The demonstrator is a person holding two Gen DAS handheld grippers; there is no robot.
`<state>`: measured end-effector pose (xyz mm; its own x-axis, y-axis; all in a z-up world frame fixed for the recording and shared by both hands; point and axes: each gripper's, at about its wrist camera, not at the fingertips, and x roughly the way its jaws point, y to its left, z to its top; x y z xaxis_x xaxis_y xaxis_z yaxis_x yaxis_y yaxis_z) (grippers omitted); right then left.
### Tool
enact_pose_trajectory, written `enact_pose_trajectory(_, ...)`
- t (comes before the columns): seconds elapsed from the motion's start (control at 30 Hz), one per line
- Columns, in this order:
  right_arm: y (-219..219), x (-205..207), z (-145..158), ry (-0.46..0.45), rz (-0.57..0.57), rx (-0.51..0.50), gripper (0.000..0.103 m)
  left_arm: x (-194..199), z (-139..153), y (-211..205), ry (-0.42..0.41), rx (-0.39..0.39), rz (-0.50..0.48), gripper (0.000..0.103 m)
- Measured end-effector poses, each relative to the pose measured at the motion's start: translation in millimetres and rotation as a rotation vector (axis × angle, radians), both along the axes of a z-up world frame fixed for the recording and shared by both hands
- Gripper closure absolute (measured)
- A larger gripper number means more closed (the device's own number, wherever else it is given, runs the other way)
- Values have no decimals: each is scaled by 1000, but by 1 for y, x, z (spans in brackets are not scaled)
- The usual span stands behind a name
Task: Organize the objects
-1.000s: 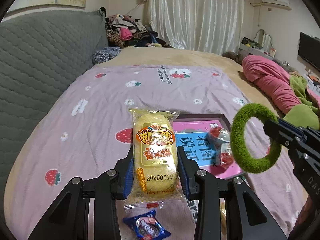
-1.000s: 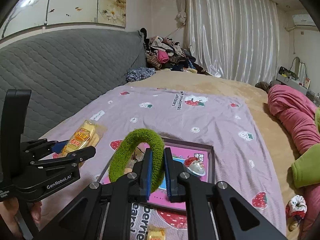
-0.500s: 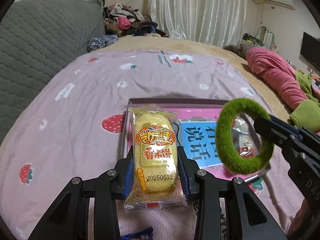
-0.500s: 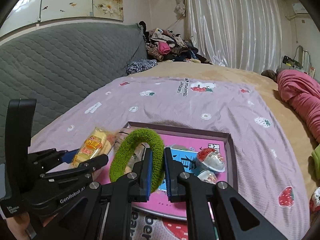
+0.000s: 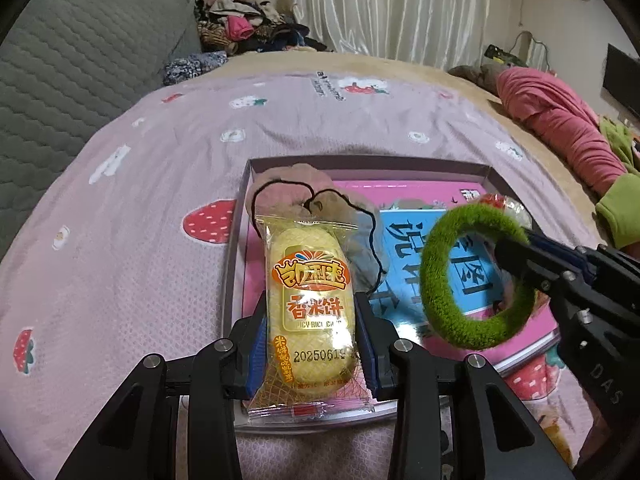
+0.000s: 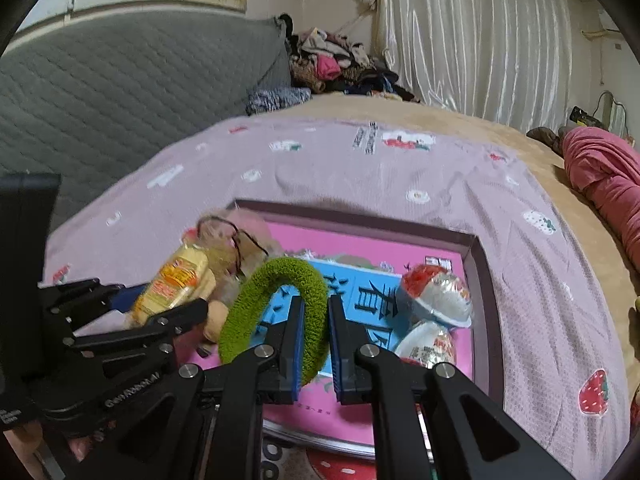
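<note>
My left gripper (image 5: 311, 312) is shut on a yellow rice cake packet (image 5: 311, 296) and holds it over the left end of a shallow box (image 5: 360, 162) with a pink and blue book inside. My right gripper (image 6: 314, 312) is shut on a fuzzy green hair ring (image 6: 276, 312), above the box's middle (image 6: 360, 220). The ring (image 5: 472, 276) and right gripper (image 5: 516, 256) also show at the right of the left wrist view. A plush toy (image 5: 304, 192) lies in the box's left end. Two wrapped jelly cups (image 6: 436, 300) lie in its right end.
The box sits on a pink strawberry-print bedspread (image 5: 160, 184). A grey quilted headboard (image 5: 72, 64) is at the left. A pile of clothes (image 5: 248, 32) is at the back. A pink quilt roll (image 5: 560, 120) lies at the right.
Both grippers have moved forward and lower over the box with their loads. The plush toy at the box's left end has come into view.
</note>
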<state>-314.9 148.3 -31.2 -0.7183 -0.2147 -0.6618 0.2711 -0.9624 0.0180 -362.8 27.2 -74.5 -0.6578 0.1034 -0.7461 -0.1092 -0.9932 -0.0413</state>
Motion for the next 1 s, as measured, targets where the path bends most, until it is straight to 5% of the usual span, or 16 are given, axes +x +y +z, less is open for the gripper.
enact_pose_trajectory(0.67, 2, -7, -24, -95, -26, 92, 89, -7, -18, -1, -52, 6, 1, 61)
enact_pose_trajectory(1.0, 0, -8, -22, -88, -32, 100, 70, -6, -16, -4, -44, 3, 17, 48)
